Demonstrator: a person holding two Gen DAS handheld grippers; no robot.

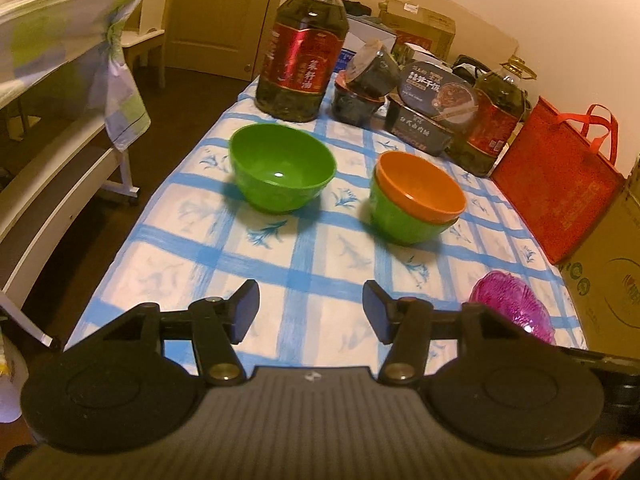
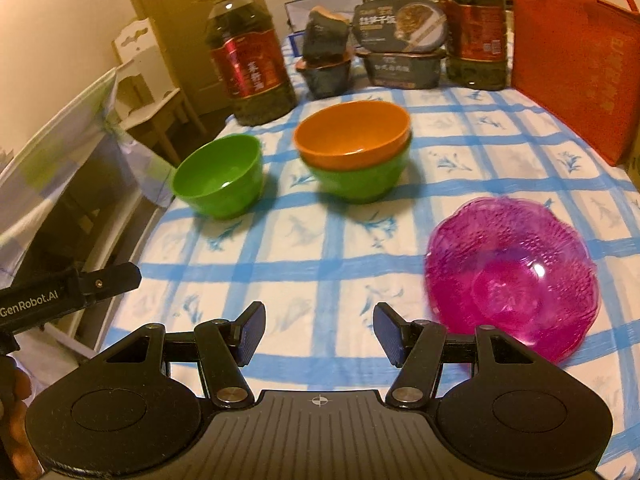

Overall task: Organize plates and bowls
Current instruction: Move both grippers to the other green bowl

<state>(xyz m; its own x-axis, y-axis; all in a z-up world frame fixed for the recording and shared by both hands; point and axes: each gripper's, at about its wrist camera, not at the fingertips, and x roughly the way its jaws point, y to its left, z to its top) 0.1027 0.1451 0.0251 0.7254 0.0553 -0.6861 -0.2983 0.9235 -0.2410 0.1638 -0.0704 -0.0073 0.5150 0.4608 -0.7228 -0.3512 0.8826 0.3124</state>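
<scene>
A lone green bowl (image 1: pixel 282 168) (image 2: pixel 220 178) stands upright on the blue-checked tablecloth (image 1: pixel 312 264). To its right an orange bowl (image 1: pixel 420 186) (image 2: pixel 352 134) is nested in a second green bowl (image 1: pixel 404 224) (image 2: pixel 360 182). A clear magenta bowl (image 1: pixel 512 306) (image 2: pixel 512 276) sits near the front right. My left gripper (image 1: pixel 310 312) is open and empty, hovering above the cloth in front of the bowls. My right gripper (image 2: pixel 318 332) is open and empty, just left of the magenta bowl. The left gripper's side shows at the left edge of the right wrist view (image 2: pixel 68 290).
Two large oil bottles (image 1: pixel 302 52) (image 1: pixel 494 120), dark food tubs (image 1: pixel 360 92) and boxed meals (image 1: pixel 432 112) line the back of the table. A red tote bag (image 1: pixel 556 184) and a cardboard box (image 1: pixel 612 280) stand at the right edge. A bench and cloth-covered furniture (image 1: pixel 60 60) are left.
</scene>
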